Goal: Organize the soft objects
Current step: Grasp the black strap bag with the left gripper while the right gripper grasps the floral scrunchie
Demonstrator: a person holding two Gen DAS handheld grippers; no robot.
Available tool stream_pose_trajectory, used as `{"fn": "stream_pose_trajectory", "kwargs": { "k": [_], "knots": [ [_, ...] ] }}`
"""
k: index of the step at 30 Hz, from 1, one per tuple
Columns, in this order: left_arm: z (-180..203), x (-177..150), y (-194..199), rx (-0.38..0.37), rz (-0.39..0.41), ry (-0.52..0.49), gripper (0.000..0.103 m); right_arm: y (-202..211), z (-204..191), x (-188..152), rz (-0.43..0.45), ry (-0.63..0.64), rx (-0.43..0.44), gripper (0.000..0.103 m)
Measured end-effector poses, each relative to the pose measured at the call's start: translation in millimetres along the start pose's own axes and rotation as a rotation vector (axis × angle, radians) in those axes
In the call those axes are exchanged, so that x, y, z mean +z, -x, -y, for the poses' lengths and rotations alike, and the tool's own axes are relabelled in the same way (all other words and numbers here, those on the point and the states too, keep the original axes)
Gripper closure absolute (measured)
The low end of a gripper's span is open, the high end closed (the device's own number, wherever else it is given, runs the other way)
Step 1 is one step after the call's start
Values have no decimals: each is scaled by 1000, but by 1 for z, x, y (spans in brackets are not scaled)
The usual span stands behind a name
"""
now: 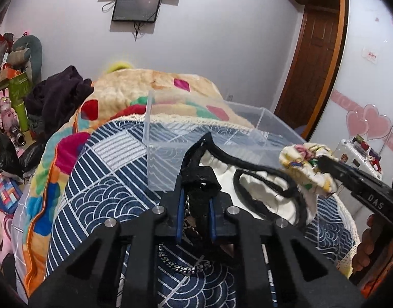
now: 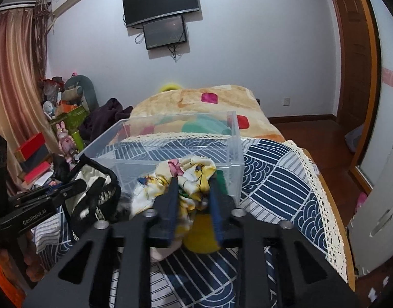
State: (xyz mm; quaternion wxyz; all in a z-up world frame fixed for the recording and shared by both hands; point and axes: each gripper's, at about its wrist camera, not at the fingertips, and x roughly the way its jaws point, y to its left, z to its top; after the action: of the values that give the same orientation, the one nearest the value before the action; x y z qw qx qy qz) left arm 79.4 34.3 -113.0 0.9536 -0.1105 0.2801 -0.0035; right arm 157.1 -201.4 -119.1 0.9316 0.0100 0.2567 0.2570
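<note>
My left gripper (image 1: 196,179) is shut on a black-trimmed white garment (image 1: 263,179) and holds it up just in front of a clear plastic bin (image 1: 158,164). My right gripper (image 2: 194,179) is shut on a crumpled floral cloth (image 2: 188,172), white with yellow and pink, held near the bin (image 2: 170,159) at its front wall. In the left wrist view the floral cloth (image 1: 304,169) and right gripper (image 1: 322,161) hang to the right of the black-trimmed garment. In the right wrist view the left gripper (image 2: 93,184) and its garment (image 2: 93,195) are at the left.
The bin stands on a bed with a blue and white patterned cover (image 2: 273,179). A colourful blanket (image 1: 155,89) lies behind it. A dark garment (image 1: 57,95) and cluttered boxes and toys (image 1: 9,89) are at the left. A wooden door (image 1: 317,59) is at the right.
</note>
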Motion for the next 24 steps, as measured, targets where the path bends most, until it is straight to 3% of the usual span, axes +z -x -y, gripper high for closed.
{"fn": "stream_pose_trajectory", "kwargs": {
  "k": [12,24],
  "knots": [
    [10,27,44,3,143,-11,89,28,-10,16,118,11,43,89],
    [5,78,40,32,231,-19,89,32,-22,47,208,76,7,89]
  ]
}}
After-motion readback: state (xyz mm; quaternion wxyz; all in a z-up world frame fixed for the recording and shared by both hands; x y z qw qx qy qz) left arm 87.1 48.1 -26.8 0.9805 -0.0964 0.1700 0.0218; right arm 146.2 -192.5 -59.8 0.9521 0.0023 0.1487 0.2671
